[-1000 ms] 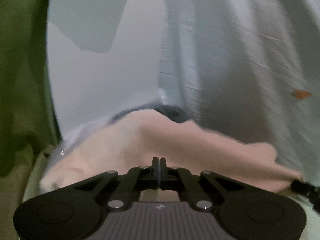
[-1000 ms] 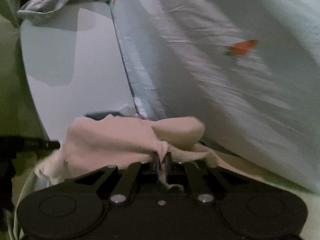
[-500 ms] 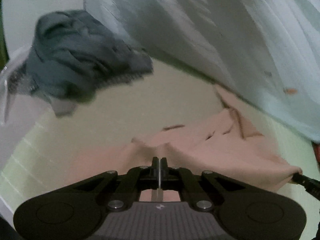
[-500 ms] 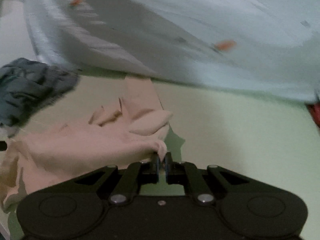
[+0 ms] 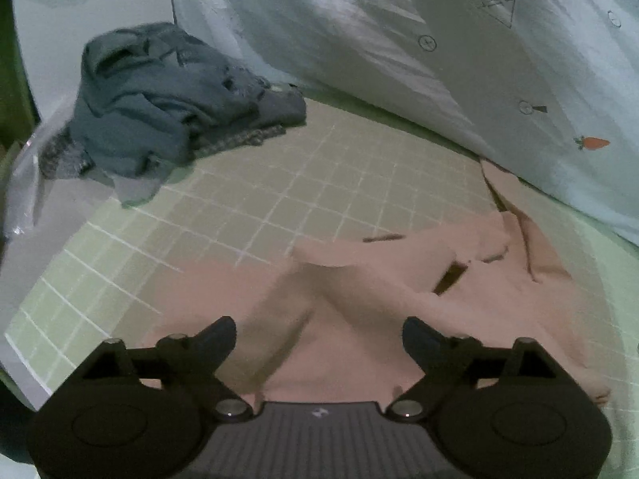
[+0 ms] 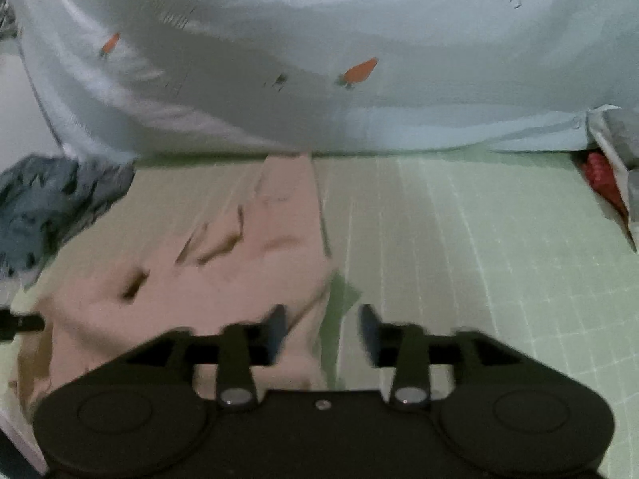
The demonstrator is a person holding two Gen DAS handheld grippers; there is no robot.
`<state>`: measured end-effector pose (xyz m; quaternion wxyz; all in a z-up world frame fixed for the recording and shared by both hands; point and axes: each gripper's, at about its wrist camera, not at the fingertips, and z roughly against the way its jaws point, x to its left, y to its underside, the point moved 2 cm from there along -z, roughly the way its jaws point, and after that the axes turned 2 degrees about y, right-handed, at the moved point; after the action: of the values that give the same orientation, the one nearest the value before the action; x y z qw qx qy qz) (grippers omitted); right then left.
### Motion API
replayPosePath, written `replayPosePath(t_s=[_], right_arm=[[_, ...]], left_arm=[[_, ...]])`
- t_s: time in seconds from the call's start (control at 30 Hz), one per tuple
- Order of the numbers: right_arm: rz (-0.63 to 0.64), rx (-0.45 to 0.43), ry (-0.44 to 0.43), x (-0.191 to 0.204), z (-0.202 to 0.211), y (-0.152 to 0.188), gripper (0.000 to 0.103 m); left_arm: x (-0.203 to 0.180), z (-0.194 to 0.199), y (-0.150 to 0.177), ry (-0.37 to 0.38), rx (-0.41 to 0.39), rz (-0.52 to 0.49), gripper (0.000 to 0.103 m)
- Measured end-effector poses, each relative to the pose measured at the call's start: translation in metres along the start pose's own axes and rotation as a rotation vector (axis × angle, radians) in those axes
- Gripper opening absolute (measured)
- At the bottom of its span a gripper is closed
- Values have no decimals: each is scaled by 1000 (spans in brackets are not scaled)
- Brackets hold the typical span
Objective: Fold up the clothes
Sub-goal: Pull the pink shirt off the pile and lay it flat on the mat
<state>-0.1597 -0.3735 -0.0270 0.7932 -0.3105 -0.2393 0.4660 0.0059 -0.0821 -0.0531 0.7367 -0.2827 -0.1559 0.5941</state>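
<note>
The pink garment [image 5: 399, 299] lies spread but rumpled on the green gridded mat [image 5: 279, 183], its far end reaching the pale carrot-print sheet [image 5: 499, 80]. The left gripper [image 5: 318, 333] hangs over the near hem, jaws opening and already wide, the cloth below them and not pinched. The right gripper [image 6: 322, 325] sits at the garment's right edge [image 6: 311, 279], jaws opening to a middling gap, with nothing pressed between the pads.

The likely trouble is the loose creases across the middle: folding over them would lock in a crooked, lumpy fold. The edge at the right gripper looks doubled under, so a regrasp there could catch two layers or only one. The far end touching the sheet might drag it. The dark blue clothes pile [image 5: 167, 99] lies well apart to the left and seems no hazard
</note>
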Motion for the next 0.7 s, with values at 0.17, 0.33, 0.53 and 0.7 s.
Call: replayPosePath(t_s=[0.17,0.33,0.53,0.7], right_arm=[[16,-3,16,2,-19,-16,86],[12,34,-17,11,-47,-24,86],[9,56,-27,20,-91,-42,86],[8,117,-28,26,-140,-61,86]], left_arm=[[5,-8,-7,-38,12,-2,93],[17,-22,-20,-58,25,-15,93],[49,-50,-31,-78,61,94,94],[60,-78,-41,-7,144,177,94]])
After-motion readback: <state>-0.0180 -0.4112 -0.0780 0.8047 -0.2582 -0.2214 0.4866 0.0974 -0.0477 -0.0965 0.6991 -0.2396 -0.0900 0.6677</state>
